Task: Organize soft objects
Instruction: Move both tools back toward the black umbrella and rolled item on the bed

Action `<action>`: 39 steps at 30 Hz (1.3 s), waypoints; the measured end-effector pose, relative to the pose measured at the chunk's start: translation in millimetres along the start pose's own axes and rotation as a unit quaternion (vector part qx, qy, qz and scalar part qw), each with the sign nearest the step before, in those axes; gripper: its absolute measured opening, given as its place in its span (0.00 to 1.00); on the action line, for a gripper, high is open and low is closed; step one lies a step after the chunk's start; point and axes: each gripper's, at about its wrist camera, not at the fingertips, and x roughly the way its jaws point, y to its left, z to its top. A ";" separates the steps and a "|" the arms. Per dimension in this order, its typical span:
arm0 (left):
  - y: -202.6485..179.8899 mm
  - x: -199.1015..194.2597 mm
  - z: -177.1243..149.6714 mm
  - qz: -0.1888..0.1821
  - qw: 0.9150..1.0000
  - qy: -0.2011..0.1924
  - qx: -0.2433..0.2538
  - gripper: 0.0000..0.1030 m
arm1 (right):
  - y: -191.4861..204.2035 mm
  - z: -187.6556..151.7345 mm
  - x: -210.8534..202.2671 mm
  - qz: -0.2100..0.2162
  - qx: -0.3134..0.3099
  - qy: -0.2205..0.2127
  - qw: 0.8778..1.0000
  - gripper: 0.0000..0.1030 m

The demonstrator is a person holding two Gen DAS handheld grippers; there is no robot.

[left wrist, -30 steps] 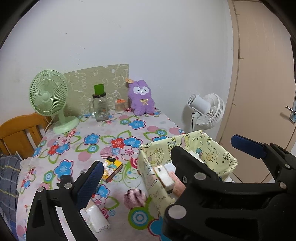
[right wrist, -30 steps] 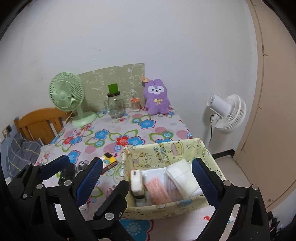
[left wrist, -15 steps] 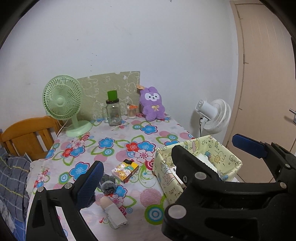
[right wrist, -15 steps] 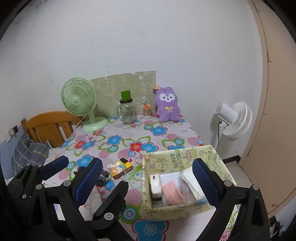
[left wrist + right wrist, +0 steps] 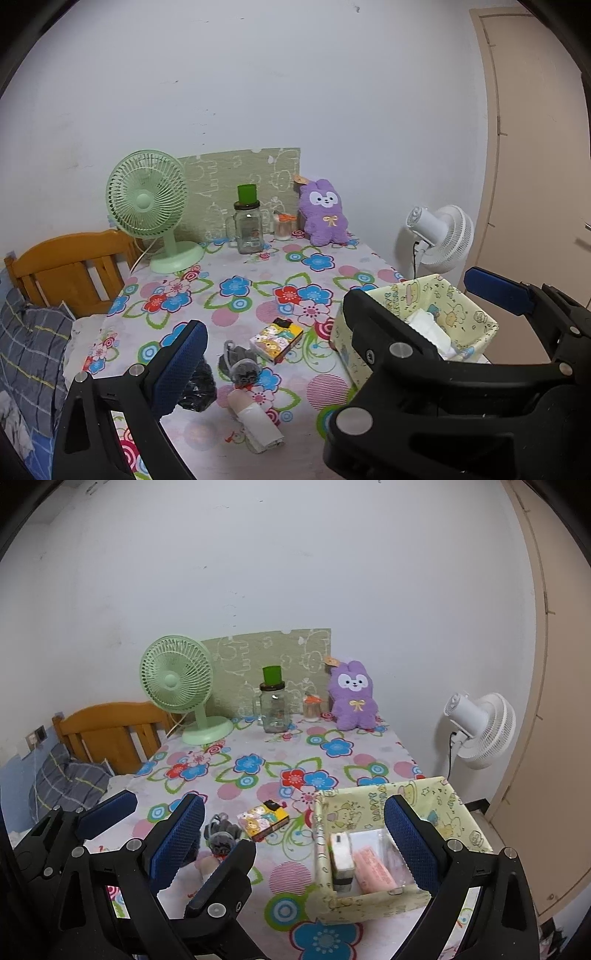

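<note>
A yellow-green cartoon-print fabric bin (image 5: 402,904) is sitting at the table's near right corner, open-topped and upright. A white pack, a pink pack and clear-wrapped white items are lying inside it. A grey sock bundle (image 5: 239,363) is lying left of the bin, touching a small cartoon-print tissue pack (image 5: 276,339). A white-and-pink rolled cloth (image 5: 255,421) is lying nearer the camera. A black crumpled item (image 5: 197,389) is sitting beside the roll.

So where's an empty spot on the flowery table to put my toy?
The middle of the tablecloth, between the green fan and the yellow fabric box, is bare. It is crowded near the front, around the small cartoon box and grey socks.
</note>
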 end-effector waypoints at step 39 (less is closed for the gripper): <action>73.7 56.1 -58.4 0.046 0.995 0.085 -0.039 0.89 | 56.9 -47.2 87.8 0.076 -0.033 0.081 0.993 0.93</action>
